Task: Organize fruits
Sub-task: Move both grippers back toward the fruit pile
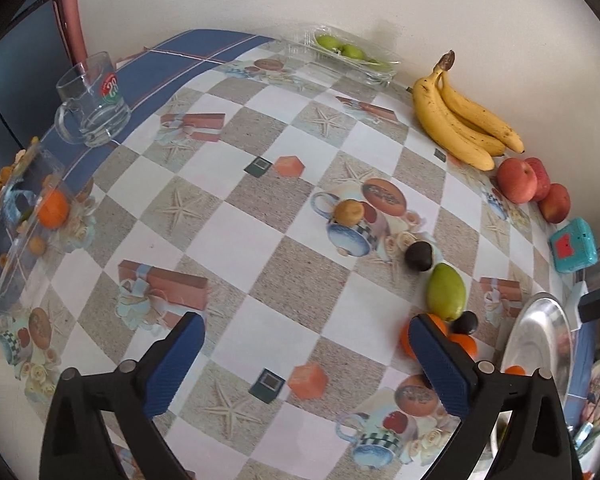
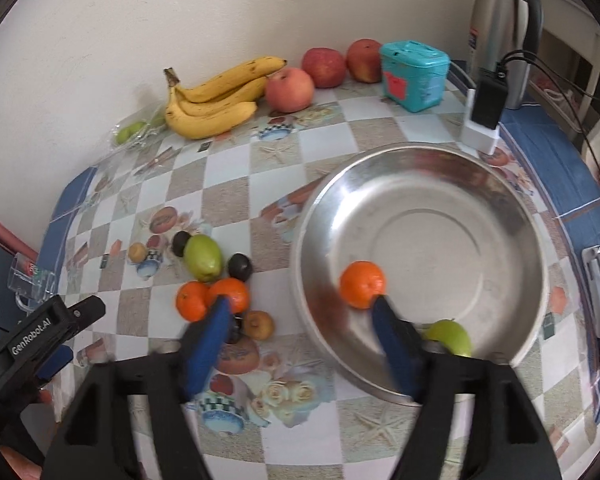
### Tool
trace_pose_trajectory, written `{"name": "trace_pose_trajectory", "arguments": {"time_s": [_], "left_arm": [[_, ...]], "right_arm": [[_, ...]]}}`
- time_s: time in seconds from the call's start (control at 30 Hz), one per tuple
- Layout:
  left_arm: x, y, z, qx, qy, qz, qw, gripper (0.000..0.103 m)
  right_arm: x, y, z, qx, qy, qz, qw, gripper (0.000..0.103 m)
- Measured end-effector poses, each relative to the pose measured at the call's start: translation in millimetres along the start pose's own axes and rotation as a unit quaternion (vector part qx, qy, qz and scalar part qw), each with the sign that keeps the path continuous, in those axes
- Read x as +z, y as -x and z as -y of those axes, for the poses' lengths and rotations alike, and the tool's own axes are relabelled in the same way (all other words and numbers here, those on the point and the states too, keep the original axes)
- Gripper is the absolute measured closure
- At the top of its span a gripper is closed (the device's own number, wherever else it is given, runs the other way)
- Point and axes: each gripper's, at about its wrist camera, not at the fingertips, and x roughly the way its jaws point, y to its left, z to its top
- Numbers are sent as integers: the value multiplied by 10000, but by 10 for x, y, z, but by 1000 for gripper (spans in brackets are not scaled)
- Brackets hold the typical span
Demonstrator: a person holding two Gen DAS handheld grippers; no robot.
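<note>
**Fruit lying partly in the steel bowl, partly loose on the cloth**

One round orange (image 2: 362, 284), its skin finely dimpled and glossy, is sitting inside the shallow metal bowl (image 2: 480, 200), just beyond the right gripper (image 2: 300, 316). A smooth green fruit (image 2: 450, 338) is resting at the bowl's near wall. That gripper's blue ribbed pads are standing wide apart with nothing between them; one pad is hanging over the bowl, the other over the loose pile.

Just beside the bowl, two more oranges (image 2: 212, 298) are touching each other, with a pear-shaped green fruit (image 2: 203, 257), two dark matte round fruits (image 2: 240, 266) and small brownish ones (image 2: 259, 325) lying close around.

The left gripper (image 1: 306, 360) is also gaping wide and empty over the glossy checked tablecloth (image 1: 236, 248), printed with starfish and cups.

Against the wall, a bunch of speckled yellow bananas (image 2: 216, 98) is lying next to three red apples (image 2: 290, 88), near a teal plastic box (image 2: 414, 74). A clear glass mug (image 1: 92, 104) is standing far off.
</note>
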Motion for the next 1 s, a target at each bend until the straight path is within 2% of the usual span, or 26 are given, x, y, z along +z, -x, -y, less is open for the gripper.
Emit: {"name": "trace_pose_trajectory", "arguments": {"time_s": [0.33,0.67,1.0], "left_arm": [[23,-27,-15,-26,-127,222,9997,0],[13,-188,85,-173,-255,-86,9995,0],[-12,-247,285,-280,-611,-192,9976,0]], "right_arm": [[-42,-124,-195,182,186,7,9997,14],[-60,-261,-239,215,228,-208,9993,14],[-43,-284,-216,185,214,-182,9994,14]]}}
